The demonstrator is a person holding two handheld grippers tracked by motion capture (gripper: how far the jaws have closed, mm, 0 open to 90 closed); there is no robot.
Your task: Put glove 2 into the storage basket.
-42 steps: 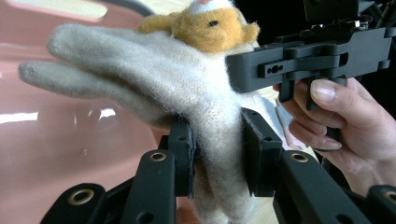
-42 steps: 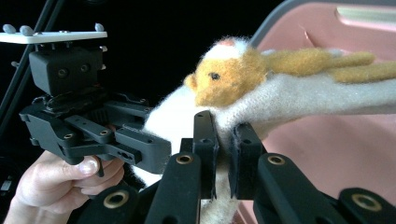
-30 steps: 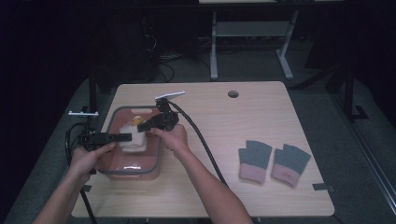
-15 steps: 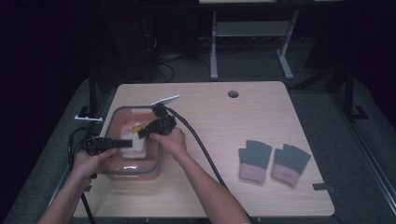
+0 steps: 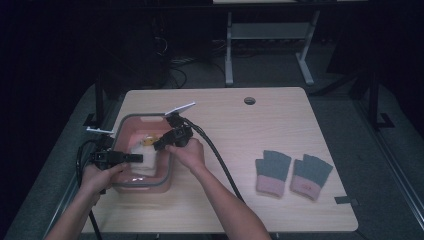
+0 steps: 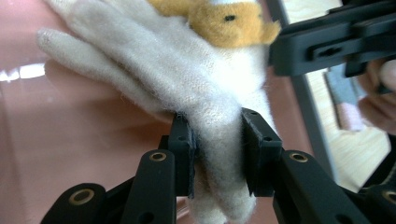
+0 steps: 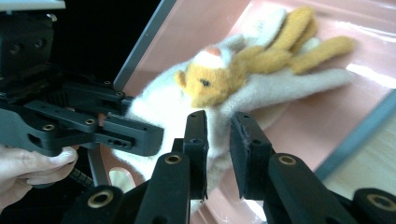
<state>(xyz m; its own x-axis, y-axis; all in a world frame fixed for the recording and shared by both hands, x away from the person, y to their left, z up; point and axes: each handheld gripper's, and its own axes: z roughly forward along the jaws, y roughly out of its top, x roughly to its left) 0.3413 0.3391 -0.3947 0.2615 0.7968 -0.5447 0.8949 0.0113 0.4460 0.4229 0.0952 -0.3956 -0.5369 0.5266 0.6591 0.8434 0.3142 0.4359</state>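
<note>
in the pink bin (image 5: 166,176), left hand-held gripper (image 6: 217,154) pinches the white glove (image 6: 187,88).

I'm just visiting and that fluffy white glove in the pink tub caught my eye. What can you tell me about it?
The white glove looks like soft, fuzzy knit, with an orange-yellow plush animal face and orange fingers on it. It lies spread in the pink tub at the table's left. The left gripper pinches part of it between its pads. The right gripper, whose jaws have just been opening, stands at its edge with a gap between its pads.
</note>
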